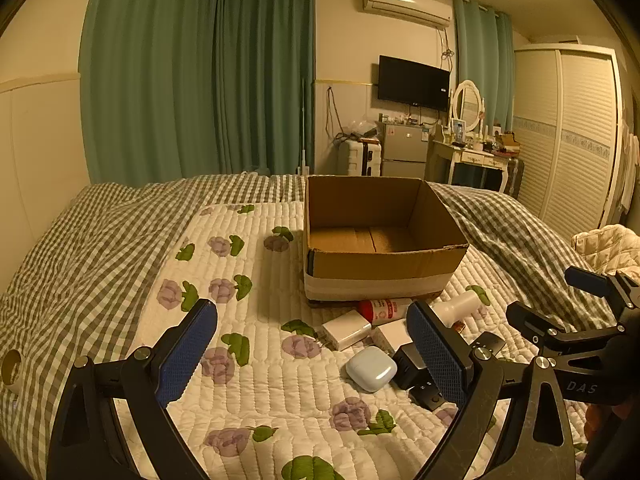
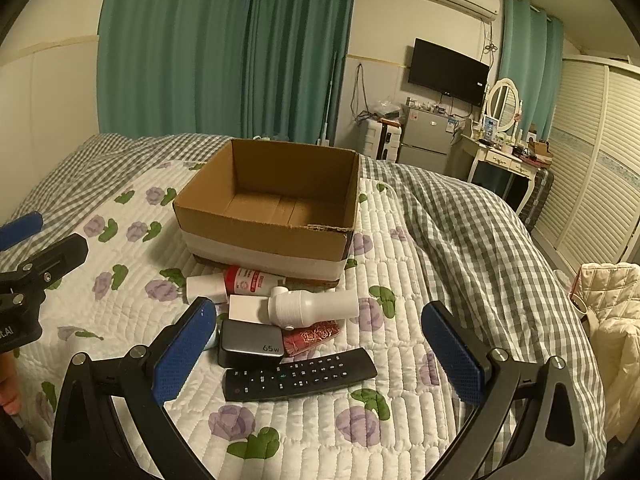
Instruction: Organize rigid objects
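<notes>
Right fingers: I see the right gripper (image 2: 316, 356) spread wide, pinching nothing, touching nothing; the pads frame the lower middle of its view.
Left fingers: the left gripper (image 1: 312, 354) is equally wide apart and empty, low in its own frame.
Nearest piece: the black remote (image 2: 300, 375) lies flat between my right pads, lower centre.
Handling: I judge it light, stiff and smooth; I'd pinch across its narrow width near the middle.
Behind it: dark 65w charger (image 2: 250, 345), red patterned packet (image 2: 314, 336), white bottle (image 2: 312, 307) on its side, red-capped tube (image 2: 250, 281), all bunched and touching.
Left-side pieces: pale earbud case (image 1: 371, 368), glossy, likely slippery; white adapter (image 1: 347, 329).
Destination: the cardboard box (image 2: 260, 228) sits empty at frame centre, just behind the pile on the quilted blanket (image 2: 304, 432).
</notes>
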`<state>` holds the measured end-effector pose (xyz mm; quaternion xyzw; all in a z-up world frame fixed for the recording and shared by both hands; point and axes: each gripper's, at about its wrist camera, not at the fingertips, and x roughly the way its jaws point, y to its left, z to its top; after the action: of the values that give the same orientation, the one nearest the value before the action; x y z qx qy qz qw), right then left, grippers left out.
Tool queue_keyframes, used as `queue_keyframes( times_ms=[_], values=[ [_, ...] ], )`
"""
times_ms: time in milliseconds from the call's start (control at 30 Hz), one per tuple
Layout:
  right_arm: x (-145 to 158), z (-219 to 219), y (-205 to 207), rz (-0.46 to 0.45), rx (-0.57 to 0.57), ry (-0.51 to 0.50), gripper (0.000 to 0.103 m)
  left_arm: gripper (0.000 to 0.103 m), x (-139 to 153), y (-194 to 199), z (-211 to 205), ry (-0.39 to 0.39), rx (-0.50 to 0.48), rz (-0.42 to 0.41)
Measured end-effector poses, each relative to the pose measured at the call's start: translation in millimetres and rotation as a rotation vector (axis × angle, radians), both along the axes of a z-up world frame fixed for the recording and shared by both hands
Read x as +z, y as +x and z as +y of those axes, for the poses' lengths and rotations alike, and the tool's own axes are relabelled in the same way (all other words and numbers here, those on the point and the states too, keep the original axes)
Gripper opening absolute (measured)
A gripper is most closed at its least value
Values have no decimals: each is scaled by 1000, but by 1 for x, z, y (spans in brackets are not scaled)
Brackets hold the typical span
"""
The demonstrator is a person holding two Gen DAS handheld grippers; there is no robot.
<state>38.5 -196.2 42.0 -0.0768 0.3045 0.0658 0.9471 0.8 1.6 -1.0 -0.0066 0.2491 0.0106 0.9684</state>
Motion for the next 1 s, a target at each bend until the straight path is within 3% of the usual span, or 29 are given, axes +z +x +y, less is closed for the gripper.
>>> queue_keyframes(
  times_ms=[1000],
  values=[
    [-6,9,2,27,35,-24,103,98,-11,4,-1,19,2,28]
  ],
)
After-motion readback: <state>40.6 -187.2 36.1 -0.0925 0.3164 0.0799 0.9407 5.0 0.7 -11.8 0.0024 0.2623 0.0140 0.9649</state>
